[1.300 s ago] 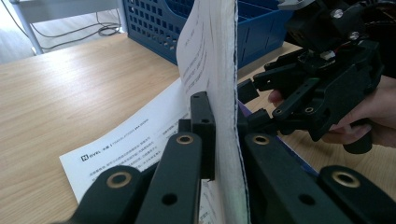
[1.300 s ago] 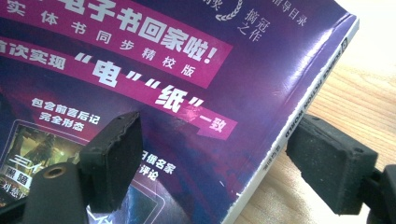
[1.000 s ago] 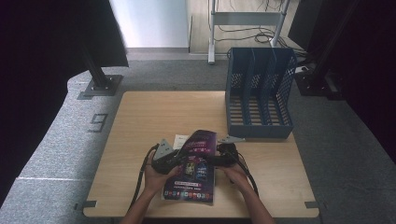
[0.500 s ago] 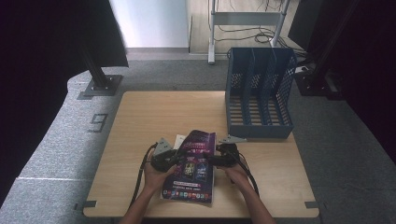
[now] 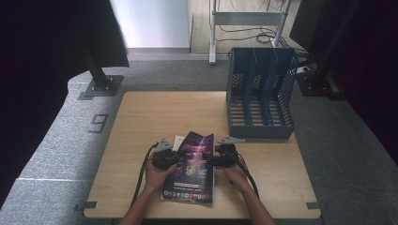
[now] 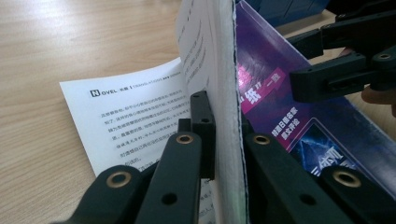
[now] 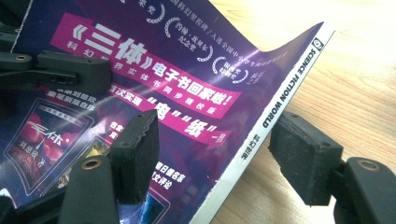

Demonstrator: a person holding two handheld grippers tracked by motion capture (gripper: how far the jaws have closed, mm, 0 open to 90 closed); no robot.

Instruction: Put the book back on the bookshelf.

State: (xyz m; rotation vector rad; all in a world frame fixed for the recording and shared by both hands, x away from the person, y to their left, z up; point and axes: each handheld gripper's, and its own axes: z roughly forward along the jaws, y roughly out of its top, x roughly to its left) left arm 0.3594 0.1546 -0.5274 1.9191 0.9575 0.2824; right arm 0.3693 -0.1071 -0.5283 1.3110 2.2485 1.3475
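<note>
Lying near the table's (image 5: 141, 122) near edge, the magazine (image 5: 191, 168) is being worked by both grippers; the left gripper (image 6: 224, 140) is clamping its page block, while the right gripper (image 7: 212, 149), jaws apart, has just been closing around the spine and should seat squarely before lifting

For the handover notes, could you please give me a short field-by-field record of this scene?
held thing: magazine, purple cover, lying near the table's front edge
left claw: shut on the magazine's page block, one loose page curling to the table
right claw: jaws either side of the spine, closing in, pads not pressing
file rack: blue, slotted, upright at the table's far right
table: light wood
</note>
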